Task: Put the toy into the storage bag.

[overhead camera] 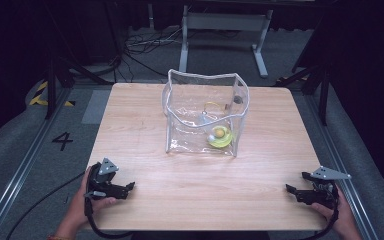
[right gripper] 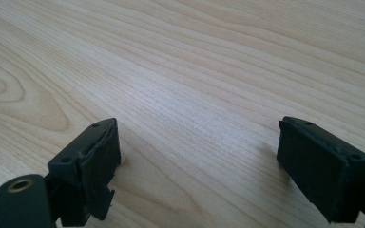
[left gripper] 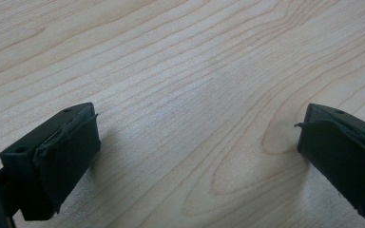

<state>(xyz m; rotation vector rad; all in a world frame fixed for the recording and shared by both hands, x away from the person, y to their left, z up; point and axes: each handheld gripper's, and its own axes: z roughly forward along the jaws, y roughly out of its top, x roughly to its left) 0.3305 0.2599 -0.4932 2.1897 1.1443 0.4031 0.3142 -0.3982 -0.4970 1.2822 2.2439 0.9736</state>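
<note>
1. Both tongs rest wide and empty on the table (overhead camera: 145, 150): left gripper (overhead camera: 130, 187), right gripper (overhead camera: 291, 189).
2. The clear bag (overhead camera: 205, 112), holding a yellow toy (overhead camera: 219, 136), stands ahead, between them, well apart.
3. I judge nothing is started; next, reach forward to the bag.

A light wooden table (overhead camera: 145, 150) is standing on grey carpet (overhead camera: 20, 135), which is bearing a painted figure four (overhead camera: 62, 141). Black cables (overhead camera: 140, 47) are trailing behind it (near a grey metal frame (overhead camera: 225, 30)), and darkness is swallowing the room's edges.
</note>
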